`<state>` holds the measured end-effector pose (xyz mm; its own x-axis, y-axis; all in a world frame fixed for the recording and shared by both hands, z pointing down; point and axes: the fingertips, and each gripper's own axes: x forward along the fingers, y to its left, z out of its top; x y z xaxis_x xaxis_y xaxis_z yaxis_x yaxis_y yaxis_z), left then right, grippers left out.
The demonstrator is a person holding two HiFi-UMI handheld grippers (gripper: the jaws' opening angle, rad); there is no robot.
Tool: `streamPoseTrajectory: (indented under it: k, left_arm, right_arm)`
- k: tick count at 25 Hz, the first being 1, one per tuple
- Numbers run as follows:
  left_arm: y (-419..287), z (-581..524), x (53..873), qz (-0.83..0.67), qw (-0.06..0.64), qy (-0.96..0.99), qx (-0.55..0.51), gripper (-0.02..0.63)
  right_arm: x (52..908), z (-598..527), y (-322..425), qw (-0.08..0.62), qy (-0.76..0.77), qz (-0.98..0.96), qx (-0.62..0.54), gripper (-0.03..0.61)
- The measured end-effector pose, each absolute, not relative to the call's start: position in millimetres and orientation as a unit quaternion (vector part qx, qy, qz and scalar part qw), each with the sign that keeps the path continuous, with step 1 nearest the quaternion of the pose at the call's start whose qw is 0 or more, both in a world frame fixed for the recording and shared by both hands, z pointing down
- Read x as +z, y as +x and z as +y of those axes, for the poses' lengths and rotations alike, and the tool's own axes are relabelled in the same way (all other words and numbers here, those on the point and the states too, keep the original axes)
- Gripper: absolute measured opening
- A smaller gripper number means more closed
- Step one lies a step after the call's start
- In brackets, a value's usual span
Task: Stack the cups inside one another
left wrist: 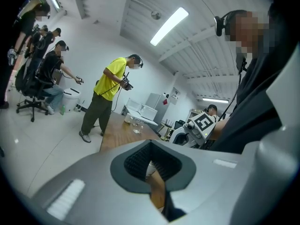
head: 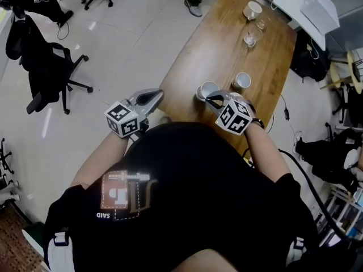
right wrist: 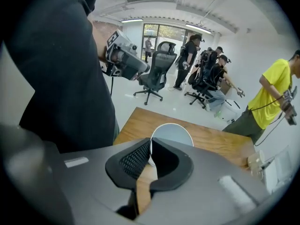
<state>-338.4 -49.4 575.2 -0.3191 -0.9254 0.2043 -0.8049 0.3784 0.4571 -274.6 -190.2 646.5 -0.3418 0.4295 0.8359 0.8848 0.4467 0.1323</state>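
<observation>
A white cup (head: 205,88) stands near the close end of the wooden table (head: 227,50). My right gripper (head: 211,98) is shut on its rim; in the right gripper view the pads pinch the wall of the white cup (right wrist: 172,132) at the gripper's (right wrist: 150,142) tips. A second white cup (head: 242,80) sits just to its right. Farther up the table are two glass cups (head: 250,38) and another white cup (head: 252,9). My left gripper (head: 157,94) hangs beside the table's left edge over the floor, its jaws together and holding nothing (left wrist: 150,146).
Black office chairs (head: 54,67) stand on the tiled floor to the left. White boxes (head: 306,4) sit past the table's far end. A person in a yellow shirt (left wrist: 105,95) stands at the far end of the table; other people sit beyond.
</observation>
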Motion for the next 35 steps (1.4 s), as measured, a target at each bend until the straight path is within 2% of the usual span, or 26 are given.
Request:
streamPoseTrajectory:
  k: [3, 6, 9, 11, 14, 18, 23, 26, 35]
  left_arm:
    - [-340.6, -41.8, 577.7, -0.802, 0.226, 0.536, -0.134, 0.002]
    - [-342.2, -39.7, 579.4, -0.799, 0.228, 0.540, -0.131, 0.002]
    - [-340.5, -49.4, 578.4, -0.790, 0.226, 0.556, -0.130, 0.002]
    - [-340.9, -65.9, 574.6, -0.779, 0.220, 0.573, -0.127, 0.002]
    - [-340.9, -99.2, 565.1, -0.760, 0.210, 0.603, -0.121, 0.002]
    - [-335.7, -143.3, 555.9, -0.734, 0.204, 0.638, -0.107, 0.002]
    - [-320.9, -185.1, 558.8, -0.710, 0.218, 0.663, -0.090, 0.002]
    - [-311.5, -202.0, 559.3, -0.702, 0.225, 0.670, -0.084, 0.002]
    - [-304.8, -203.9, 563.0, -0.704, 0.234, 0.667, -0.077, 0.002]
  right_arm:
    - [666.4, -186.1, -280.6, 0.391, -0.422, -0.761, -0.299, 0.032]
    - [660.9, -180.7, -285.8, 0.380, -0.415, -0.777, -0.282, 0.107]
    - [623.3, -190.0, -284.8, 0.344, -0.392, -0.814, -0.255, 0.121]
    - [583.3, -218.1, -284.5, 0.304, -0.341, -0.866, -0.202, 0.113]
    - [537.6, -288.8, -267.2, 0.246, -0.235, -0.939, -0.056, 0.091]
    - [543.2, -376.3, -207.3, 0.208, -0.096, -0.970, 0.075, 0.055]
    - [585.5, -418.5, -139.2, 0.186, 0.021, -0.970, 0.158, 0.015]
    - [606.1, -427.3, -119.1, 0.184, 0.055, -0.960, 0.204, 0.014]
    - [609.4, -414.4, -122.5, 0.198, 0.017, -0.964, 0.179, 0.014]
